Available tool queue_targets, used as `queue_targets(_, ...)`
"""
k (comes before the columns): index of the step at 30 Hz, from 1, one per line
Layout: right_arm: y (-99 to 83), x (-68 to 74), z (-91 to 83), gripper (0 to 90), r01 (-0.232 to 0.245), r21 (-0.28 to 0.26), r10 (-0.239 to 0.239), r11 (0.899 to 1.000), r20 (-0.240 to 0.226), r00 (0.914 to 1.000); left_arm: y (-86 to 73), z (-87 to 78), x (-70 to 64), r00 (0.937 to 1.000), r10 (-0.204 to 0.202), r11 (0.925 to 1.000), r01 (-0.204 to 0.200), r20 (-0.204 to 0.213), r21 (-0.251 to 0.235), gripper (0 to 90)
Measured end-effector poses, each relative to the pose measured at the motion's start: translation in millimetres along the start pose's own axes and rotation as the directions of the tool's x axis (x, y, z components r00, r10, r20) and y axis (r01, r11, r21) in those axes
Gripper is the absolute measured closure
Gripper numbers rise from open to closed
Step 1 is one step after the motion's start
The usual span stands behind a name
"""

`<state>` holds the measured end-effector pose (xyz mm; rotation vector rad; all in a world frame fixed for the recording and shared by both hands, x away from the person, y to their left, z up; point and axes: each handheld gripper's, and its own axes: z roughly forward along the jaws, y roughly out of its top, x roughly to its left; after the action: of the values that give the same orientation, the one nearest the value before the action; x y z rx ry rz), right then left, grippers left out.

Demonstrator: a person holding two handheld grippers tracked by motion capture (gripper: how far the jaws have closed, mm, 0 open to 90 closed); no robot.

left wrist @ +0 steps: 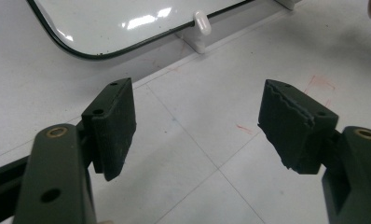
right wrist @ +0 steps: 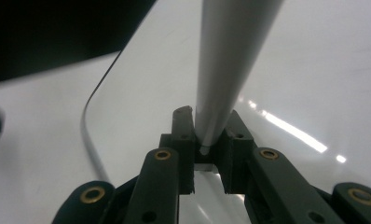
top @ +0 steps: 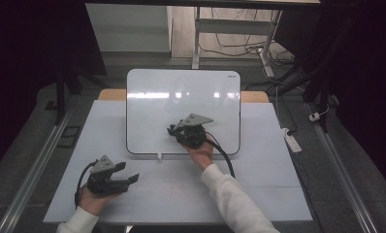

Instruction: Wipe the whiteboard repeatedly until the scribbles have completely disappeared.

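Note:
A white board (top: 181, 97) with a dark rim lies flat on the far middle of the white table (top: 259, 184). My right gripper (top: 174, 130) hovers over the board's lower middle, pointing left. In the right gripper view its jaws (right wrist: 209, 135) are shut on a pale grey pen-like stick (right wrist: 230, 60) that runs up and away over the board (right wrist: 314, 70). My left gripper (top: 130, 175) rests low at the table's front left, open, with bare table between its pads (left wrist: 113, 126). The board's rounded corner (left wrist: 104, 23) lies ahead of it.
A small white clip (top: 159, 157) (left wrist: 200, 28) sits at the board's near edge. On the floor to the right lie a white power strip (top: 292, 141) and loose cables (top: 239, 48). Metal rails (top: 36, 165) run along both sides of the table.

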<state>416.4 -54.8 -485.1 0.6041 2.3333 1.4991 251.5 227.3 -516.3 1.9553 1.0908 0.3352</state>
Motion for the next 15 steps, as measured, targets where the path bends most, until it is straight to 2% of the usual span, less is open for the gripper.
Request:
queue_targets(1, 0.9, -2.0, -2.0, 78.1, 0.013, 0.007, -0.013, 1.000, 0.006, 0.9999, -0.2, -0.3, 0.1, 1.0000, 0.000, 1.0000, 0.000, 0.000, 0.000, 28.4)
queue_targets(2, 2.1, -8.4, -6.7, 78.1, -0.002, -0.012, 0.002, 1.000, 0.028, 0.9996, -0.5, -0.6, -0.1, 1.0000, -0.001, 1.0000, 0.001, 0.000, -0.002, 28.4)
queue_targets(4, 4.6, -25.4, -19.4, 78.1, -0.080, -0.077, 0.087, 0.994, 0.089, 0.9922, -0.5, -0.7, -0.2, 1.0000, -0.002, 1.0000, 0.002, -0.001, -0.002, 28.4)
queue_targets(5, 4.4, -29.3, -22.1, 78.1, -0.102, -0.090, 0.110, 0.991, 0.093, 0.9895, -0.1, -0.5, -0.1, 1.0000, 0.000, 1.0000, 0.000, -0.001, -0.003, 28.4)
queue_targets(6, 3.3, -27.2, -21.2, 78.1, -0.099, -0.093, 0.107, 0.991, 0.092, 0.9900, -0.1, -0.5, -0.1, 1.0000, 0.000, 1.0000, 0.000, -0.001, -0.003, 28.4)
queue_targets(7, 2.5, -21.2, -17.7, 78.1, -0.077, -0.065, 0.081, 0.995, 0.076, 0.9938, 0.1, -0.1, 0.0, 1.0000, -0.001, 1.0000, 0.001, 0.000, -0.002, 28.4)
queue_targets(8, 2.5, -21.2, -17.7, 78.1, -0.077, -0.065, 0.081, 0.995, 0.076, 0.9938, 0.3, 0.6, 0.2, 1.0000, -0.002, 1.0000, 0.002, 0.000, 0.000, 28.4)
queue_targets(10, -1.8, -4.9, -7.0, 78.1, 0.007, -0.005, -0.007, 1.000, 0.015, 0.9999, 0.3, 1.4, 0.5, 1.0000, -0.002, 1.0000, 0.002, -0.001, 0.003, 28.3)
queue_targets(11, 0.2, -8.7, -9.1, 78.1, 0.009, -0.005, -0.009, 1.000, 0.023, 0.9997, 0.0, 0.9, 0.3, 1.0000, -0.002, 1.0000, 0.002, 0.000, 0.002, 28.3)
queue_targets(13, 1.5, -20.8, -17.5, 78.1, -0.058, -0.052, 0.062, 0.997, 0.065, 0.9960, -0.1, 0.2, -0.1, 1.0000, -0.001, 1.0000, 0.001, -0.001, 0.000, 28.3)
queue_targets(14, 1.0, -24.6, -20.3, 78.1, -0.086, -0.064, 0.091, 0.994, 0.068, 0.9936, -0.1, 0.2, -0.1, 1.0000, -0.001, 1.0000, 0.001, -0.001, 0.000, 28.3)
queue_targets(15, -0.6, -21.7, -19.7, 78.1, -0.082, -0.062, 0.086, 0.995, 0.064, 0.9943, 0.1, 0.5, 0.1, 1.0000, -0.004, 1.0000, 0.004, -0.001, -0.002, 28.3)
